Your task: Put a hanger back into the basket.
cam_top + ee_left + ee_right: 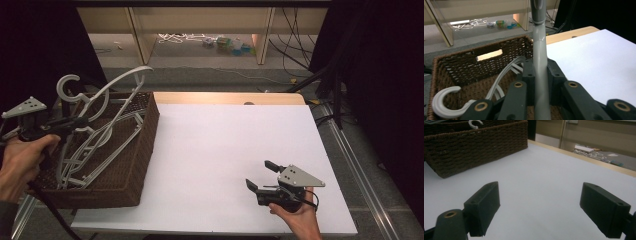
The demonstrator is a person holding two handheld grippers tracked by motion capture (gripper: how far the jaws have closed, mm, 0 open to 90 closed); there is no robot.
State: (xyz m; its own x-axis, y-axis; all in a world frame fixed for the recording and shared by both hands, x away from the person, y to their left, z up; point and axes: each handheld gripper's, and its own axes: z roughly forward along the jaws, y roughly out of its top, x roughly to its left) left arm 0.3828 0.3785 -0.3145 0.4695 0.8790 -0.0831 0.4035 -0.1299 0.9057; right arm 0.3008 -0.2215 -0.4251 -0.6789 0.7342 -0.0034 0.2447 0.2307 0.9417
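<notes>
Hanger (540,62) is clamped in my left gripper (75,122) — jaws pinched tight on its grey bar, which runs straight up between the pads in the left gripper view. It's lifted partway, tilted over the wicker basket (145,145) at the table's left edge, w/ its lower end down among the other hangers (95,150). My read: pickup done, but carry-out and set-down on the white table (225,140) are left. Right gripper (264,175) sits near the front edge, jaws spread wide, nothing between them — well apart from the hanger. Farther off, a white hook (70,85) pokes above the basket rim.
</notes>
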